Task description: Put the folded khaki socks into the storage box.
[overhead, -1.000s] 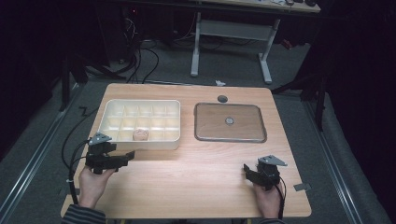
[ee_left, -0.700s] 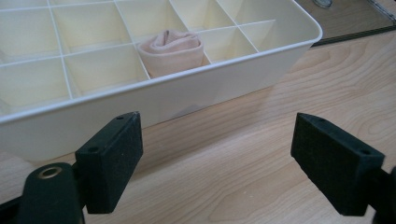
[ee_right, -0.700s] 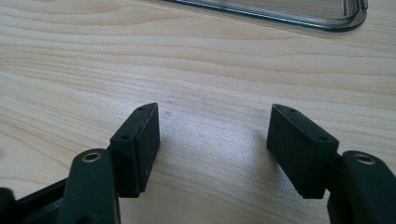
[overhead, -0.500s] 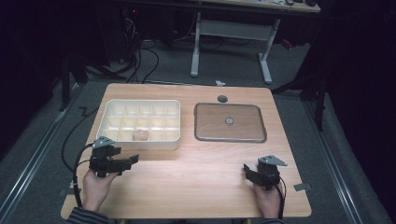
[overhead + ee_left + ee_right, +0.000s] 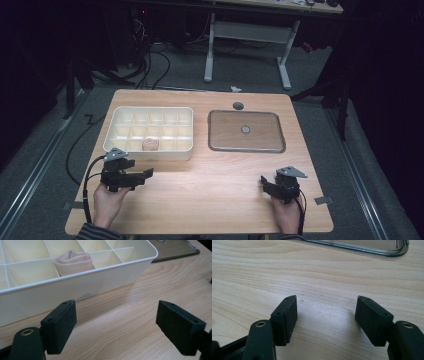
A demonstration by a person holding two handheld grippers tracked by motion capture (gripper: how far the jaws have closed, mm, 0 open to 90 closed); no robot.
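Since the earlier frames the left gripper (image 5: 145, 173) has drawn back from the white divided box (image 5: 150, 148) toward the near edge of the worktop (image 5: 215, 200) and turned so that it points to the right; the right gripper (image 5: 266, 183) sits where it was, near the front right corner.

Both pairs of fingers are spread wide and hold nothing. In the left gripper view the fingers (image 5: 60, 326) frame bare wood, with the box's near wall (image 5: 62, 293) just beyond them. In the right gripper view the fingers (image 5: 285, 320) likewise stand apart over the worktop, with the edge of the clear lid (image 5: 362, 247) at the top.

The thing being handled looks to be the rolled pink sock (image 5: 150, 144), which lies in a front-row compartment of the box, roughly in the middle of that row. The lid (image 5: 246, 131) lies flat to the right of the box, apart from it.

With the sock already in its compartment, the likely step is closing the box. To do that well, the nearer right gripper should come at the lid from its near edge, pinch the rim squarely, and lift it level. The left one could steady the box wall so it does not slide as the lid comes down.
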